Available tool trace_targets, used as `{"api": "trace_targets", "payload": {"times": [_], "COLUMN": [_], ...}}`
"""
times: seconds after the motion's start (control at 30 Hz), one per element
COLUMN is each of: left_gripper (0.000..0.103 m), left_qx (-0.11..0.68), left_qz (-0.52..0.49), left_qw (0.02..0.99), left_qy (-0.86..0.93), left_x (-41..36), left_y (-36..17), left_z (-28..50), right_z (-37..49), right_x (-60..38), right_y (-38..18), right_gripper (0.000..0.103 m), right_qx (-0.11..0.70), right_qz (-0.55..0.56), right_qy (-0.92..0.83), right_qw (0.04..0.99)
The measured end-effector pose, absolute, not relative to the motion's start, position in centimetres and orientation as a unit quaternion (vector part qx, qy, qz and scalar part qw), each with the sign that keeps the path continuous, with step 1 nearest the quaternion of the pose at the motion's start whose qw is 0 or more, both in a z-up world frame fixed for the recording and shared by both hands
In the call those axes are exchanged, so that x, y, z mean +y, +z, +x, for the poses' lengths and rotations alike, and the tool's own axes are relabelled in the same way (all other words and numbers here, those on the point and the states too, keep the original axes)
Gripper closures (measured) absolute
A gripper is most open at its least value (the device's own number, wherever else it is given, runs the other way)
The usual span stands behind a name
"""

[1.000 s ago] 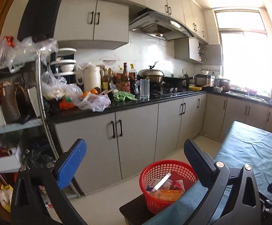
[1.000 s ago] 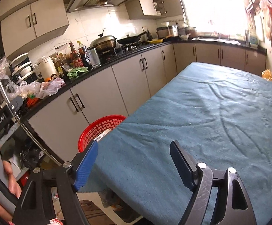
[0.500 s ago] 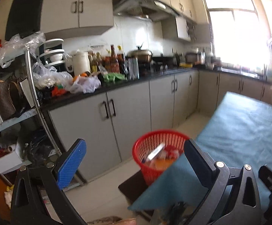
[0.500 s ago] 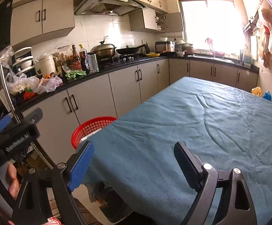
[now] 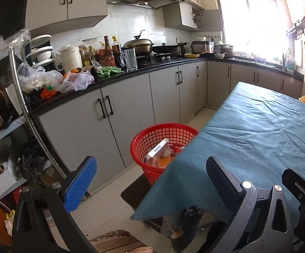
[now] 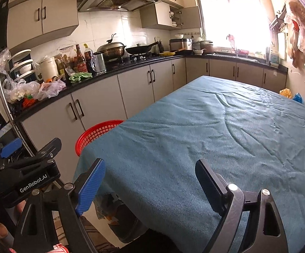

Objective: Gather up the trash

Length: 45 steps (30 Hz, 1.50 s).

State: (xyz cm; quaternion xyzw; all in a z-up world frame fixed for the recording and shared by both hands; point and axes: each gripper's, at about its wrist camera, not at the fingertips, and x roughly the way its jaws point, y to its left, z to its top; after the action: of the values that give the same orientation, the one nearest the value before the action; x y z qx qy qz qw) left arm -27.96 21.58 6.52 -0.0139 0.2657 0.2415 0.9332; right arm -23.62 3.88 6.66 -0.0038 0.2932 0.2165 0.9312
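Your kitchen wraps around the far side: grey cabinets (image 5: 129, 113) under a black counter (image 6: 131, 68), glossy and crowded with bottles, a lidded wok and crumpled plastic bags (image 5: 74, 81). The window glare washes out whatever sits near the sink.

Next in size is the table (image 6: 215, 139), covered in a wrinkled teal cloth with a coarse weave. Its bare top fills your right wrist view; your left wrist view catches only the near corner, where the cloth hangs down with a frayed hem. Two small bright things, orange and blue, sit beyond the table's far right edge, too small to identify.

The red basket (image 5: 152, 139), round mesh plastic, stands on a dark low stool just beside the table's corner. From the left wrist you can look into it: the trash (image 5: 160, 154) lies there, a white carton with a barcode on top of orange and red wrappers. From the right wrist the cloth hides all but an arc of the basket's rim (image 6: 95, 132), and the contents cannot be seen.

Your left gripper (image 5: 150, 179) has its fingers spread wide with nothing between them, one blue ribbed pad and one black. Your right gripper (image 6: 150, 179) is likewise spread and empty, hovering over the cloth's near edge.
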Motion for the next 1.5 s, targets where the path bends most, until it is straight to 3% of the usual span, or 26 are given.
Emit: {"api": "trace_targets", "payload": {"times": [1.5], "left_gripper": [0.0], "left_qx": [0.333], "left_qz": [-0.085], "left_qw": [0.907], "left_qy": [0.242], "left_x": [25.5], "left_y": [3.1], "left_z": [-26.8], "right_z": [-23.4], "right_x": [8.2], "right_y": [4.7], "right_gripper": [0.012], "right_qx": [0.325], "right_qz": [-0.044], "right_qy": [0.236], "right_qw": [0.915]}}
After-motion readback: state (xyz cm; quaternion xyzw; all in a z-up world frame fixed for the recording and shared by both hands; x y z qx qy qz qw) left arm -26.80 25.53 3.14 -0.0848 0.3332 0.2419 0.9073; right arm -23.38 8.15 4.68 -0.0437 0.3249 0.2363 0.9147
